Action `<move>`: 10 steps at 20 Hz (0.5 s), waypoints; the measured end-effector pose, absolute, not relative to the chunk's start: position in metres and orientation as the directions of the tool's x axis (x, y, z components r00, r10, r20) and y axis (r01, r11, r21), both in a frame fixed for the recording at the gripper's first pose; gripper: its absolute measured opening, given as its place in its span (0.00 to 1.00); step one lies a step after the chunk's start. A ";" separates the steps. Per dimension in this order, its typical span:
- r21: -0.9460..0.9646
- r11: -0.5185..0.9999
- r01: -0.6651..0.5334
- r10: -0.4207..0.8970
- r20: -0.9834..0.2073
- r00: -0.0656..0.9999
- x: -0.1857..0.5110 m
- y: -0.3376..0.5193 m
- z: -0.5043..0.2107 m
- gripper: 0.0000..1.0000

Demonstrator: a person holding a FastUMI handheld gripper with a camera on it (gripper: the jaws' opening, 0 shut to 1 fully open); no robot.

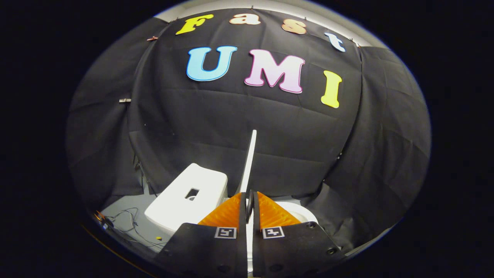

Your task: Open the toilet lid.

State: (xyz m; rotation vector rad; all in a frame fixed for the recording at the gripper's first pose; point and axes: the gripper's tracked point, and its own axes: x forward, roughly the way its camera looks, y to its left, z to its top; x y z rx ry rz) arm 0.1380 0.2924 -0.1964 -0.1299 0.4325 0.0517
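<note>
White lid [249, 162] stands upright, edge-on; gripper [249, 200] clamped narrowly on its lower edge, tank [185, 200] left.

Dim booth; light from above; sharp focus; fisheye bending at edges

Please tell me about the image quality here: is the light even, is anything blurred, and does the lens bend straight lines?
In the gripper view the fisheye lens bows the cloth wall outward; the light is dim and soft, brightest on the white toilet tank and the raised toilet lid, seen edge-on. The gripper, shut on the lid's edge, looks slightly soft, being so close.
</note>
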 end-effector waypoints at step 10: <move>-0.094 0.987 -0.130 0.078 -0.425 0.902 0.138 0.347 -0.193 0.10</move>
